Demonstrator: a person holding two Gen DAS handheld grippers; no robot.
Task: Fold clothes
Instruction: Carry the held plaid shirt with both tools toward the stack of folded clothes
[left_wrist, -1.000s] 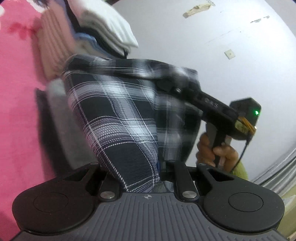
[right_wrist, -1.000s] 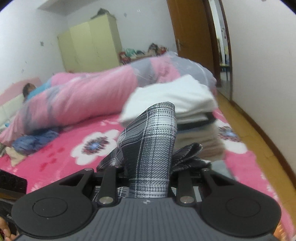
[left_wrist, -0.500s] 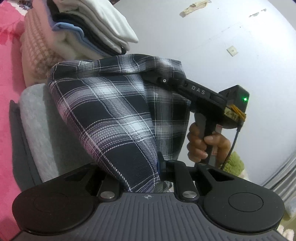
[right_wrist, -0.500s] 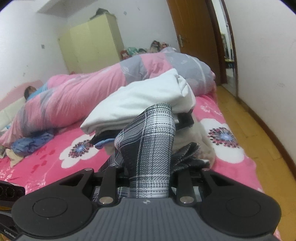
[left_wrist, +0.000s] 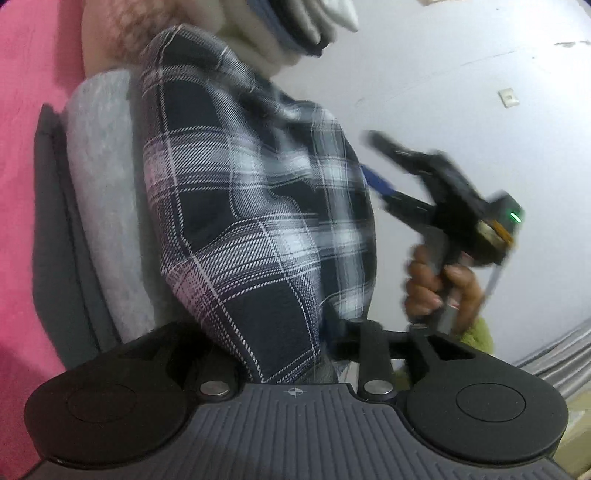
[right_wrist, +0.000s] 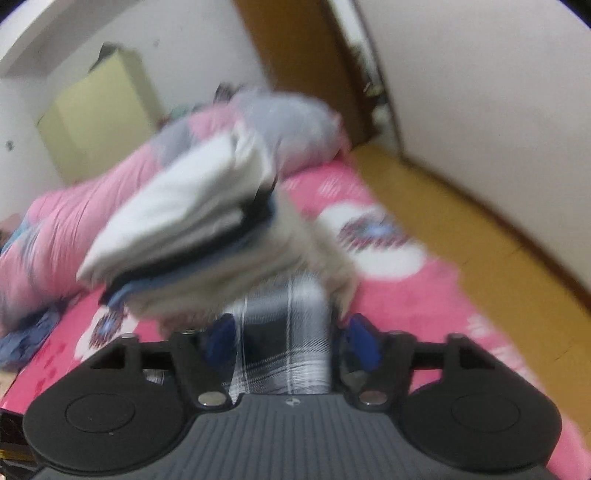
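Pink bedsheet (left_wrist: 26, 155): fills the left edge of the left wrist view; in the right wrist view it carries flower prints.
Grey folded piece (left_wrist: 107, 206): lies on the sheet, just left of the plaid cloth and touching it.
Plaid cloth (left_wrist: 251, 221): bunched, dark with white lines, rising from between the left gripper's fingers toward the stack; its near end sits in the jaw gap.
Left gripper (left_wrist: 291, 354): jaws have just been opening, cloth between them; whether the pads press it cannot be told.
Stack of folded clothes (right_wrist: 192, 229): white, dark and blue layers, right behind the plaid cloth, blurred.
Right gripper (right_wrist: 291, 332): jaws have just been opening and stand wide; blue pads (right_wrist: 364, 345) clear of the plaid strip lying between them.
Hand (left_wrist: 439, 288): at the right of the left wrist view, around the right gripper's handle, apart from the cloth.
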